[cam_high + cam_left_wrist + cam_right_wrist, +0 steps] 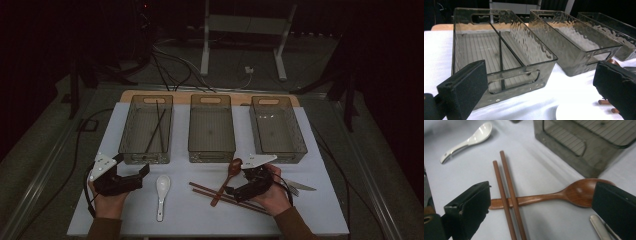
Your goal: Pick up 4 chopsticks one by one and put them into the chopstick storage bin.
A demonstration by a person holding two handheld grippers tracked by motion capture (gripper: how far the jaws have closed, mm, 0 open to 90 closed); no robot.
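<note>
Two hand-held grippers sit low in the high view. We see the right hand-held gripper [231, 190], jaws spread wide and holding nothing, just beside the wooden spoon [227, 179], which lies across the brown chopsticks [225, 197] at lower centre of the white surface [320, 210]. The left hand-held gripper [145, 172], also spread and empty, sits lower left beside the white spoon [162, 192], below the left bin [146, 129].
</note>
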